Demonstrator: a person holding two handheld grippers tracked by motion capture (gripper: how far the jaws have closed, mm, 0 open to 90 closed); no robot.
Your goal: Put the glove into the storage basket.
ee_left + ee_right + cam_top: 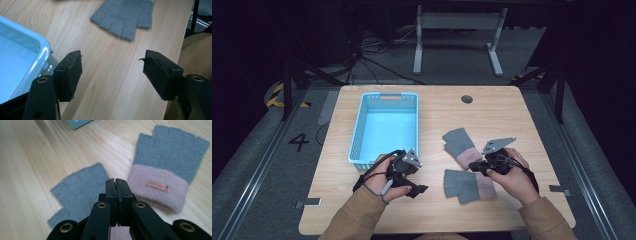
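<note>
Pretty dark room, really only lit over the light wooden desk (pixel 512 200), which has a round cable hole (pixel 467 99) near the far edge. Grey carpeted floor (pixel 257 150) all around, with a "4" (pixel 299 142) marked on it. Yellow-black hazard tape (pixel 276 95) off to the far left. White desk frame (pixel 457 37) at the back, tangle of cables (pixel 372 50) beside it.
</note>
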